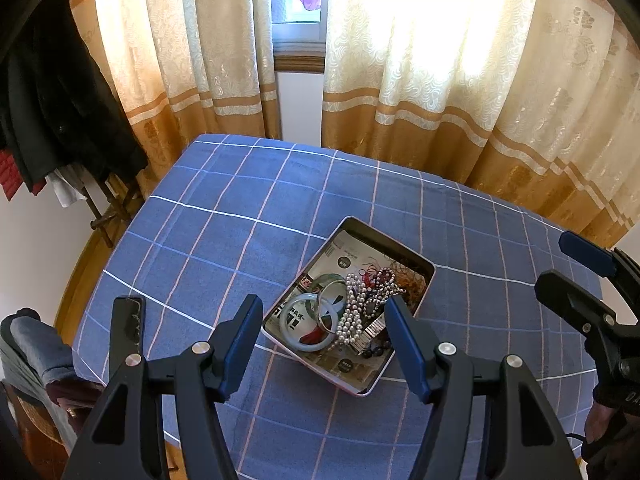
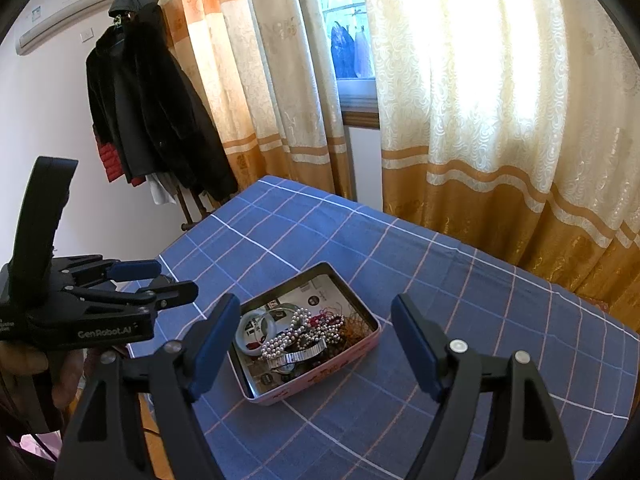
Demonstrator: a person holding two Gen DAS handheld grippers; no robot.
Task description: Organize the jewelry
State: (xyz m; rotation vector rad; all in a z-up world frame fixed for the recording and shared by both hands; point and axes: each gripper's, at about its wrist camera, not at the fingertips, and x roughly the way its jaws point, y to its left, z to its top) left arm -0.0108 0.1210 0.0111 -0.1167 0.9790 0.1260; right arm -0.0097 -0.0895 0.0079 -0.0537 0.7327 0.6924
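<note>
Both grippers are hovering with jaws released and empty, the left gripper (image 1: 324,344) sitting nearer, almost over the tin (image 1: 427,270) of tangled jewelry (image 1: 352,312) lying ahead on the counter (image 1: 200,240), long axis running away toward the curtains (image 1: 440,80).

The left gripper (image 1: 324,340) is a matte black plastic clamp with two angular arms, each carrying a flat blue rubber pad and a round silver rivet at the pivot. The right gripper (image 2: 316,344) has the same build. White lettering on the left gripper's side reads "GenRobot.AI", and a thin dark cable possibly trails below it.
</note>
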